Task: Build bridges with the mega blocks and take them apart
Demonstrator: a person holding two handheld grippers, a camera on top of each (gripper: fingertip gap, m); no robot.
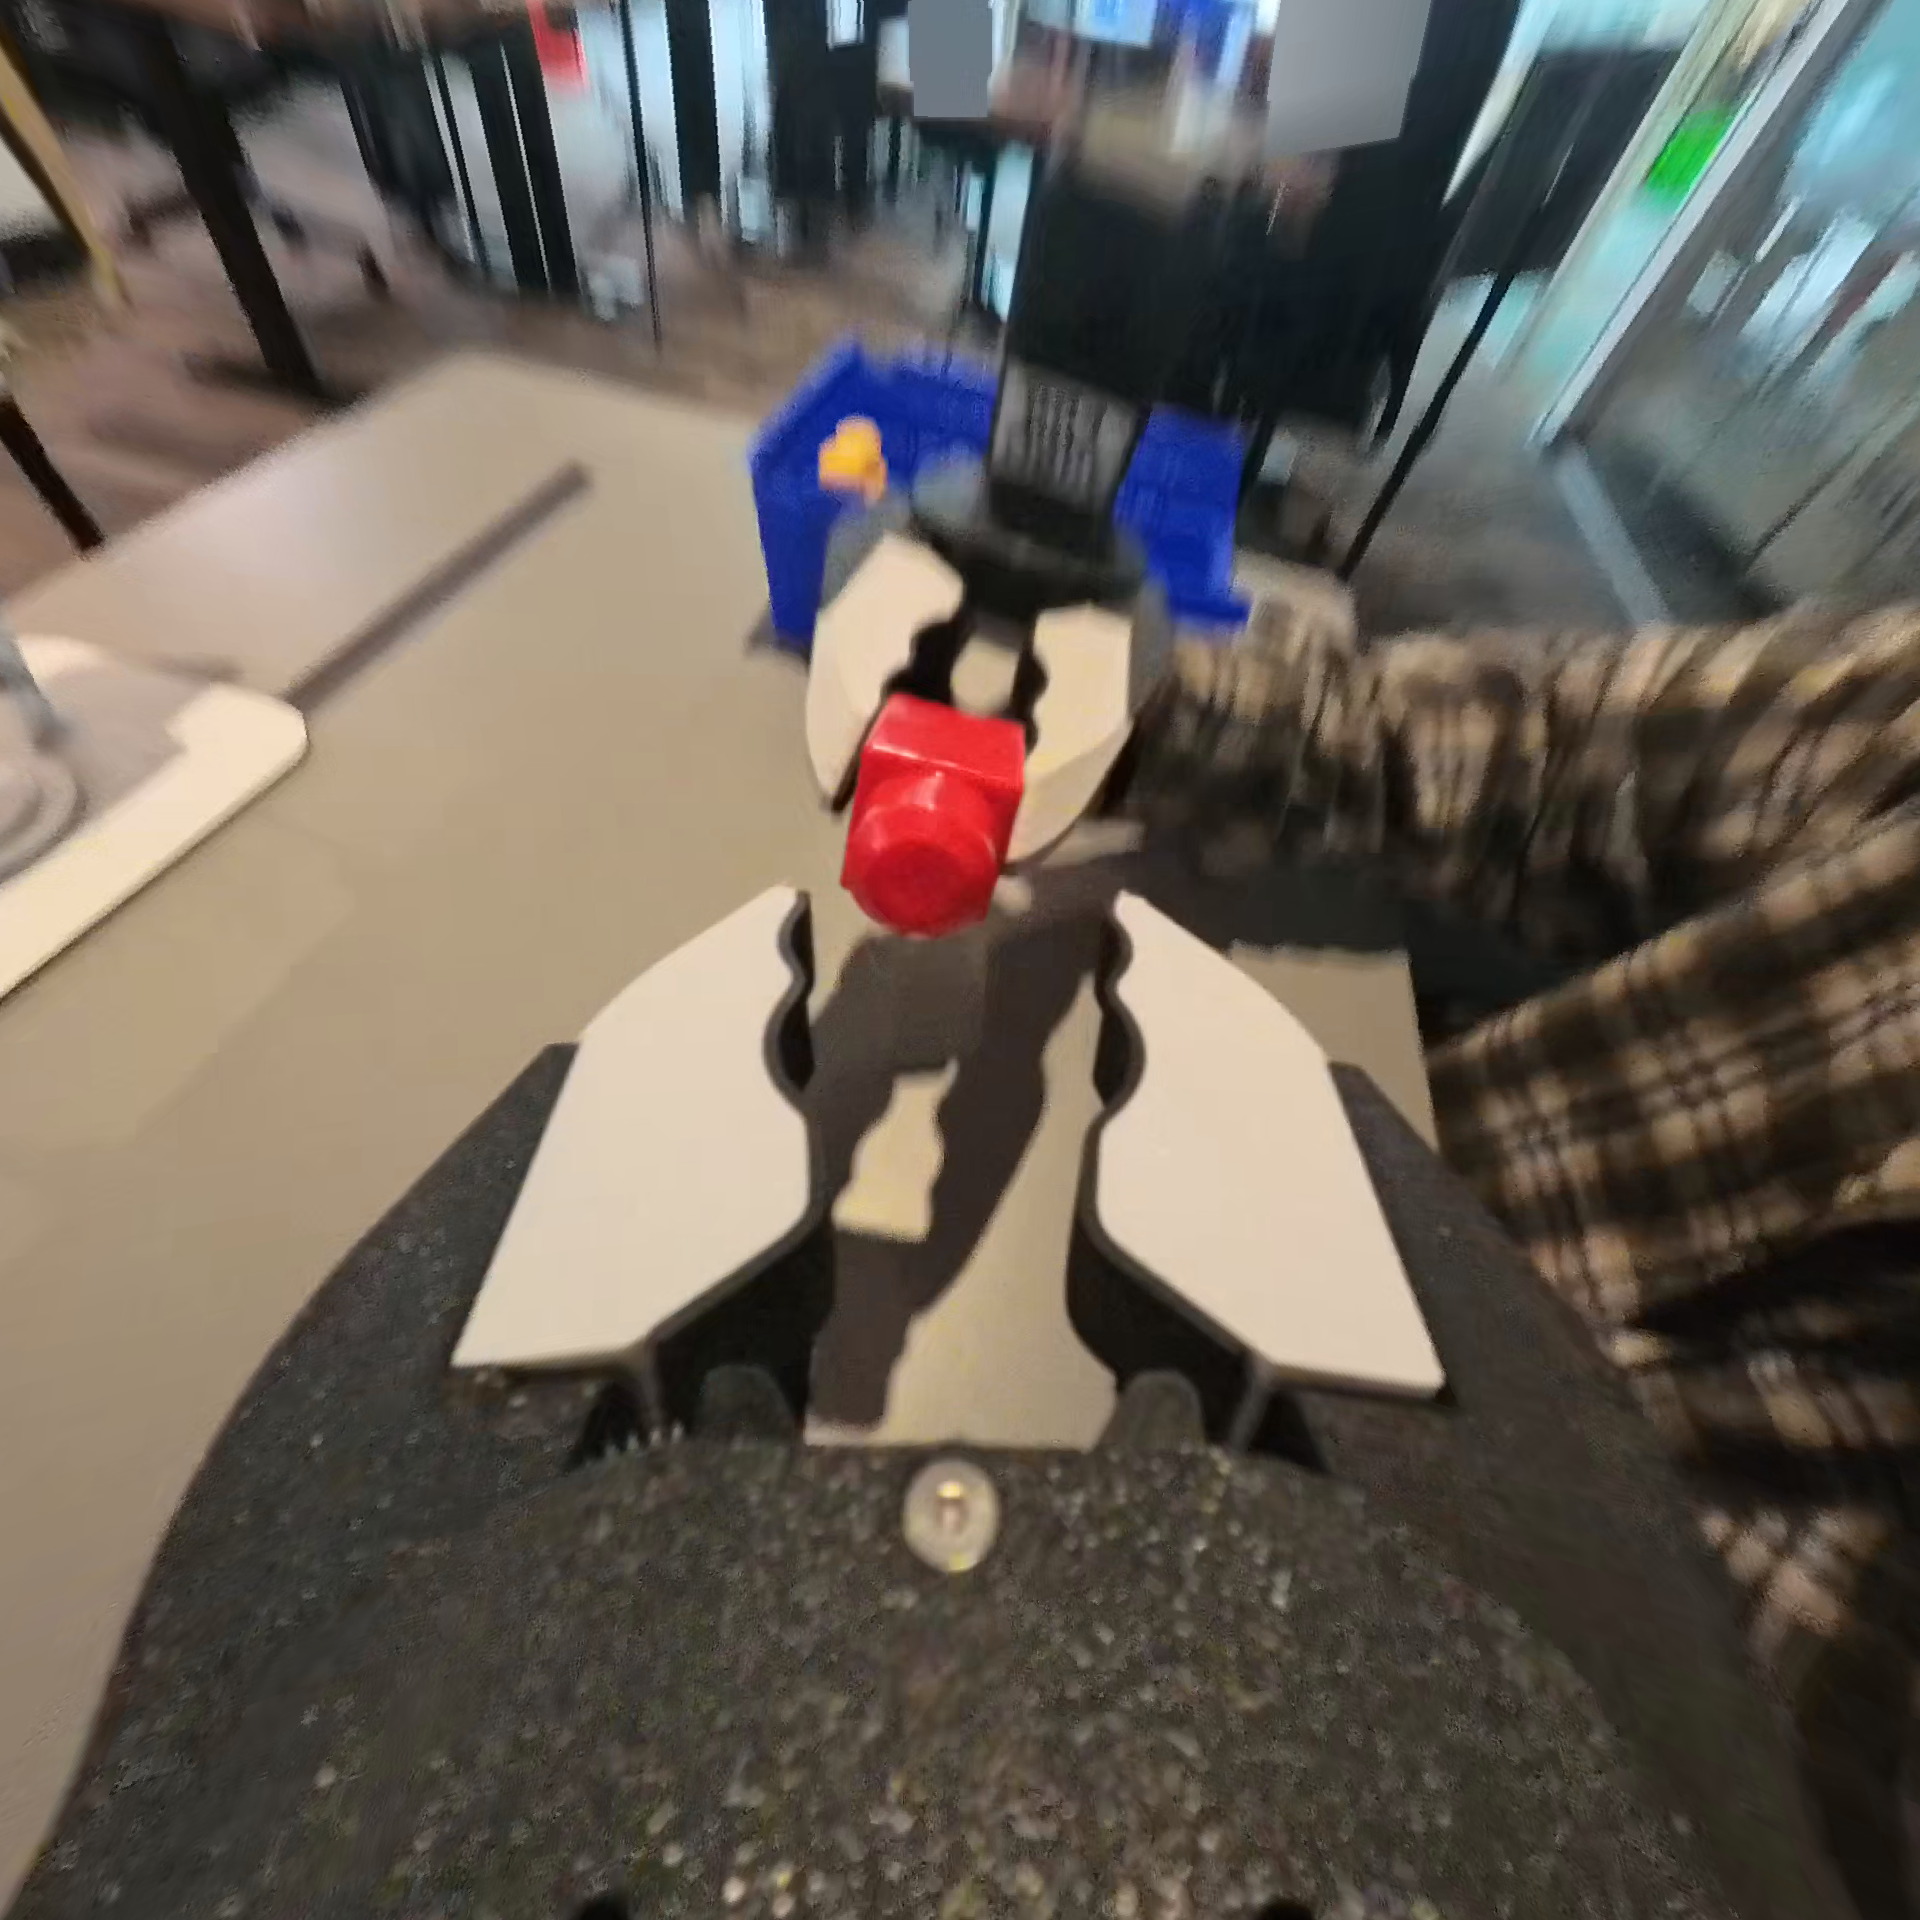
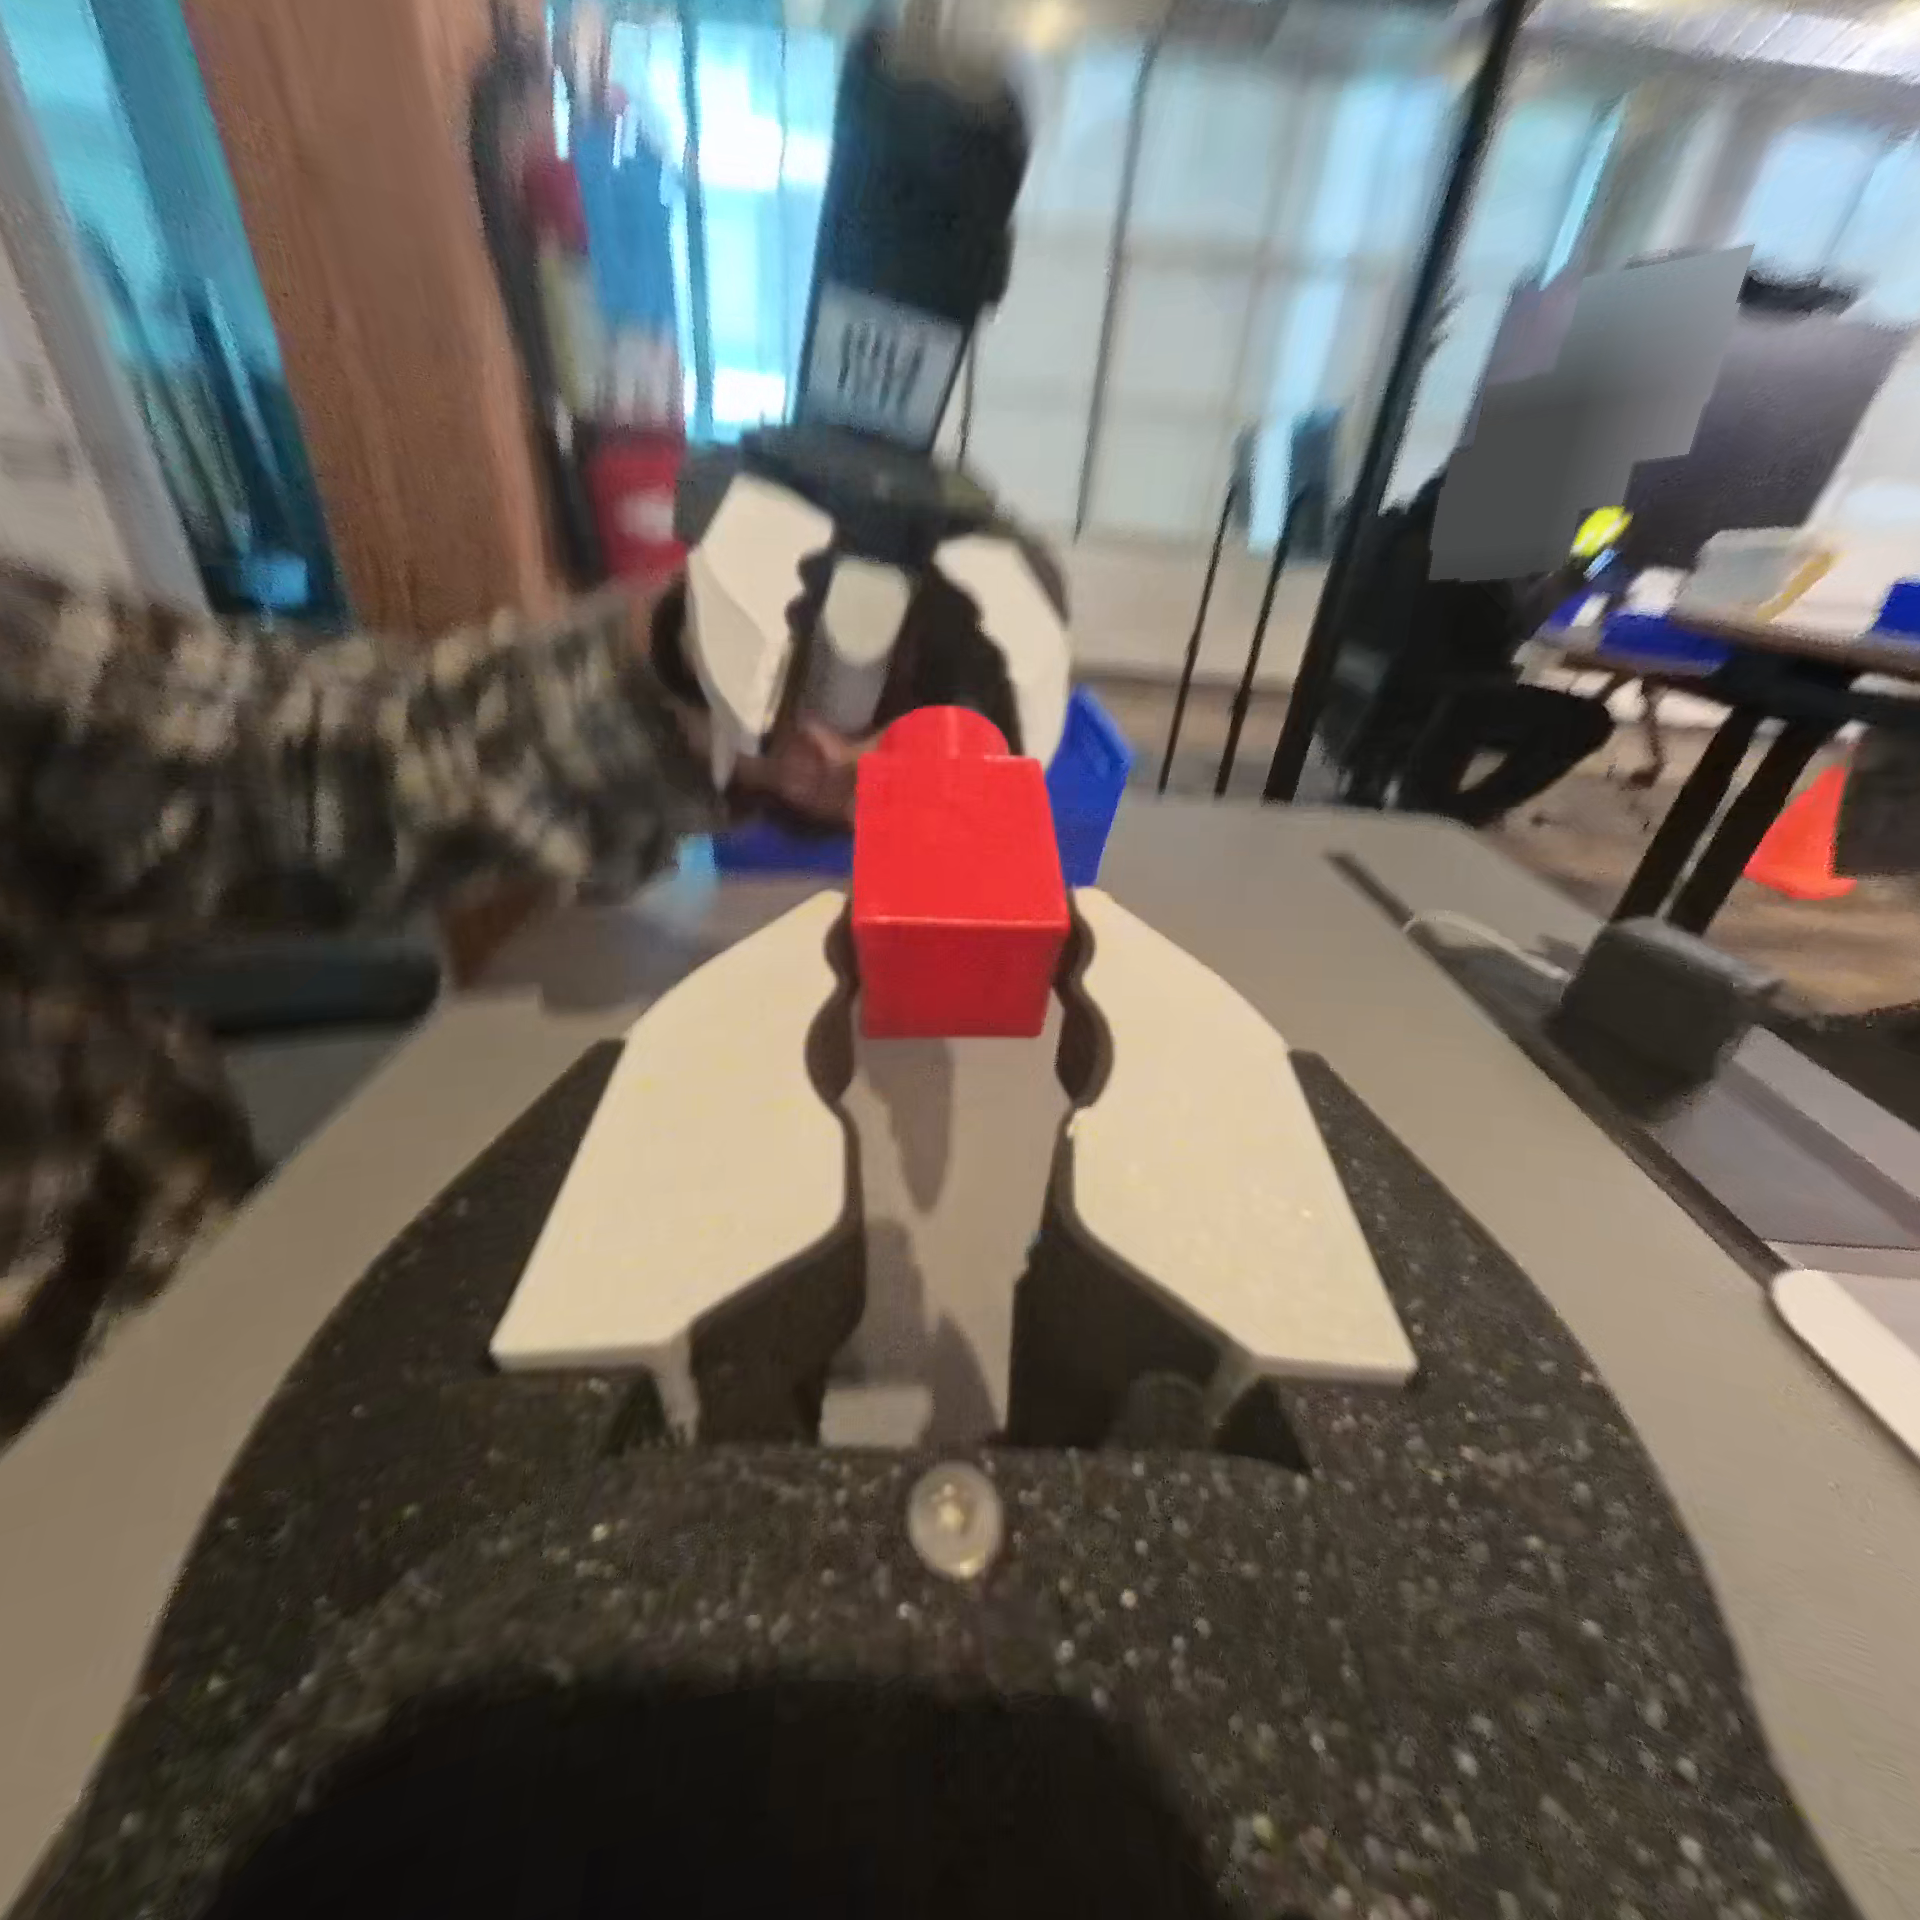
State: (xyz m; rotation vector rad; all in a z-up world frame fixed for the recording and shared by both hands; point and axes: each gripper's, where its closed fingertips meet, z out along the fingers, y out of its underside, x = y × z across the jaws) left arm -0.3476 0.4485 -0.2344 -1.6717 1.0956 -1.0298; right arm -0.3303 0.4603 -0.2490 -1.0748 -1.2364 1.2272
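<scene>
A red mega block (image 2: 956, 914) is clamped between the tips of my right gripper (image 2: 958, 909), held above the grey table (image 2: 1247, 914) with its stud pointing away. In the left wrist view the same block (image 1: 930, 821) faces me stud first, between the right gripper's white fingers (image 1: 1081, 727). My left gripper (image 1: 958, 914) is open and empty, its tips just short of the block's stud. The two grippers face each other; the left one's fingers (image 2: 748, 623) show beyond the block.
A blue bin (image 1: 821, 488) with a yellow-orange piece (image 1: 852, 457) stands at the table's far edge, behind the grippers. A plaid sleeve (image 1: 1558, 790) crosses on the right. A white board (image 1: 177, 769) lies at left. An orange cone (image 2: 1803, 842) is on the floor.
</scene>
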